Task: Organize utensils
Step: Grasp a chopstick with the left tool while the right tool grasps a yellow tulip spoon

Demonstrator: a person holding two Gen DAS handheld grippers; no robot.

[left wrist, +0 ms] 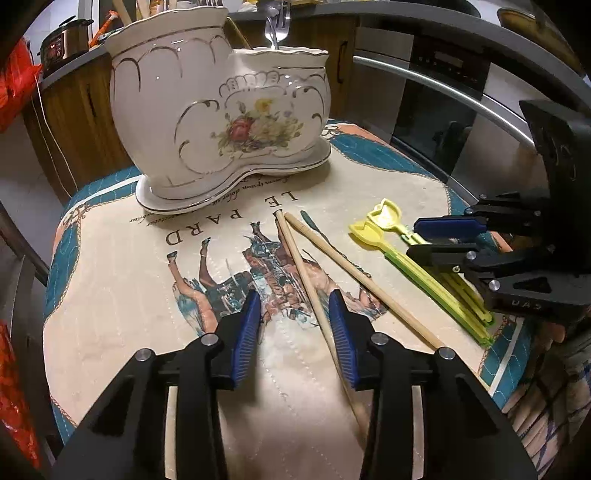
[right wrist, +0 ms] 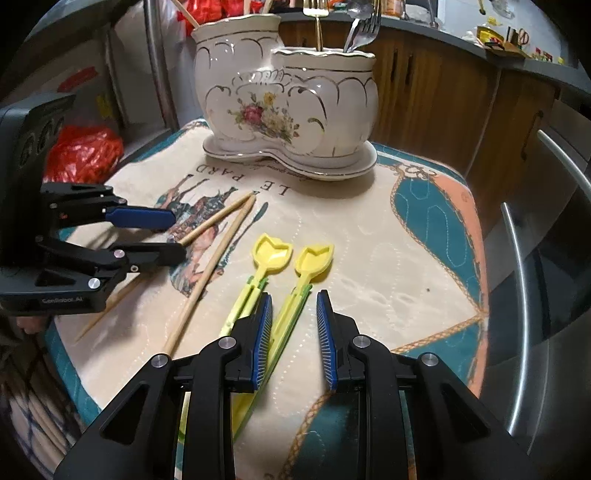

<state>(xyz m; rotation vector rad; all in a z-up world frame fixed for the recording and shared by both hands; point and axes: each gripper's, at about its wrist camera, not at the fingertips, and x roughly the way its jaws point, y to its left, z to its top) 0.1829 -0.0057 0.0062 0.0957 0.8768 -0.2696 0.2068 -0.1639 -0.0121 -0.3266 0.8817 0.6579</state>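
A white floral ceramic utensil holder (left wrist: 221, 110) (right wrist: 288, 103) with two compartments stands at the back of the mat; forks stand in its lower compartment (right wrist: 362, 29). Two wooden chopsticks (left wrist: 314, 280) (right wrist: 210, 258) lie crossed on the mat. Two yellow plastic tulip-shaped spoons (left wrist: 424, 266) (right wrist: 273, 273) lie side by side. My left gripper (left wrist: 295, 310) (right wrist: 175, 236) is open, its jaws either side of one chopstick. My right gripper (right wrist: 295, 314) (left wrist: 443, 240) is open, low over the spoon handles, one handle between its jaws.
A printed quilted mat (left wrist: 129, 295) (right wrist: 388, 240) covers the small table. An oven with a steel handle (left wrist: 443, 92) stands behind. Wooden cabinets (right wrist: 443, 92) and a red plastic bag (right wrist: 85, 151) surround the table.
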